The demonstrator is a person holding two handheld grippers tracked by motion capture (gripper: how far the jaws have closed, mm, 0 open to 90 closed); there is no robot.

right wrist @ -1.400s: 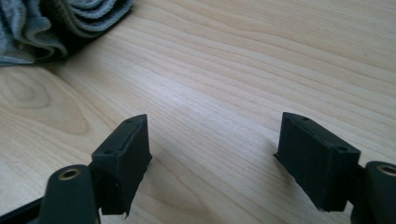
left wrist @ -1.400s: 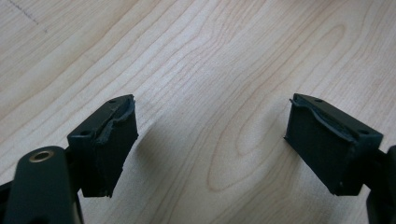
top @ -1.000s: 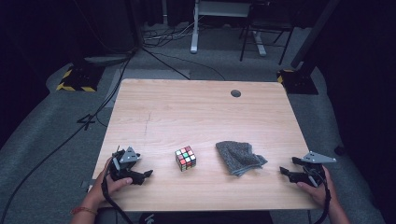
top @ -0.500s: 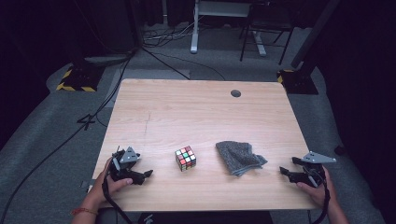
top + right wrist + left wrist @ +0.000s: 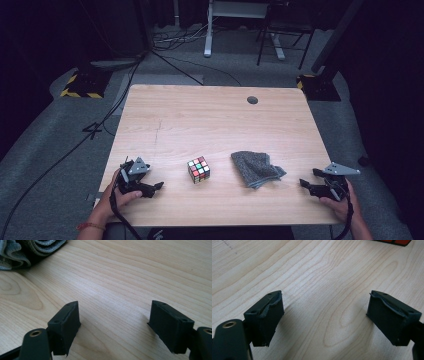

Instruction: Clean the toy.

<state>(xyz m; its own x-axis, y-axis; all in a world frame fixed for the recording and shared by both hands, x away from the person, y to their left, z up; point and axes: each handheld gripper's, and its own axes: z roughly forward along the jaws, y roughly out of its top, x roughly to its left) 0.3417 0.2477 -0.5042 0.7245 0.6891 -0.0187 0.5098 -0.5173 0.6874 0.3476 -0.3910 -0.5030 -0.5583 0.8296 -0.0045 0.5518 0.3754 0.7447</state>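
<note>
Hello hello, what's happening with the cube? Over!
Left gripper and right gripper both open, empty. Puzzle cube sits untouched on the table. Grey cloth beside it, nothing blocking.

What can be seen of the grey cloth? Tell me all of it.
The grey cloth is a soft, knit-looking fabric, loosely folded into a rumpled heap with layered edges showing at its near side. It lies flat on the wooden table, toward the near right part, right of the puzzle cube and apart from it. The right gripper sits further right with open jaws, not touching it. Only the tabletop touches it.
</note>
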